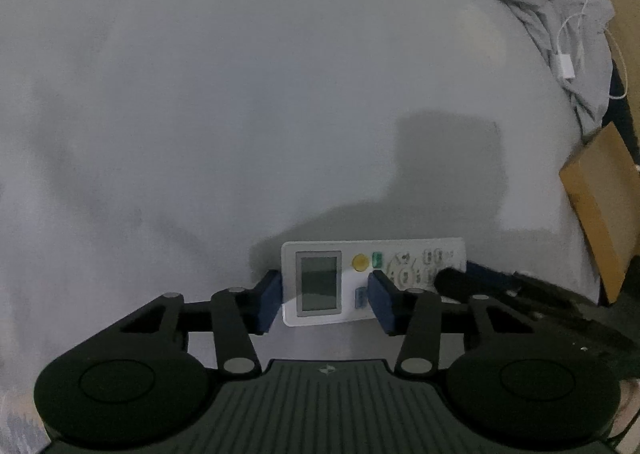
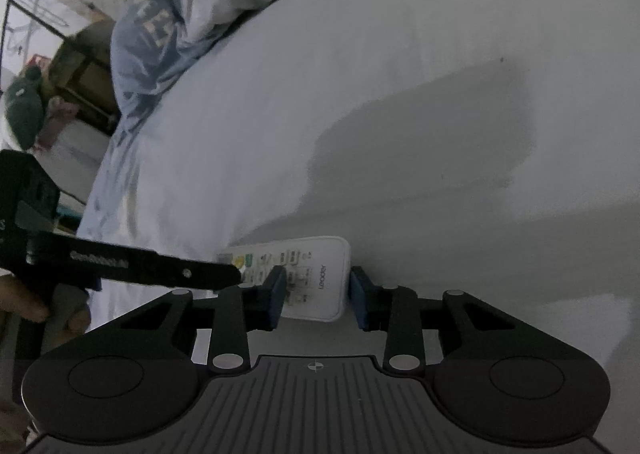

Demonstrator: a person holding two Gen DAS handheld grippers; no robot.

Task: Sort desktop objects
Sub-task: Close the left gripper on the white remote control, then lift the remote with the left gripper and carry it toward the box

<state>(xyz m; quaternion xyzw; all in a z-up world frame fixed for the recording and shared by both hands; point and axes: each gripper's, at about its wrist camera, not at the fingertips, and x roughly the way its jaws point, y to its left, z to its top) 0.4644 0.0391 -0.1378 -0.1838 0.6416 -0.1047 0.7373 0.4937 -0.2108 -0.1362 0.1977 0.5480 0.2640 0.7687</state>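
We hold white remote [image 1: 340, 286] at 6 o'clock on bed sheet [image 1: 240, 114], both tongs clenched on it: left tongs [image 1: 326, 300] over display end, right tongs [image 2: 318, 302] over logo end. Step: pickup. Next we lift level, both hands together.

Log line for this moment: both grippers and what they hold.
left gripper: shut on remote, display end | right gripper: shut on remote, button end | remote: flat on white sheet, not lifted
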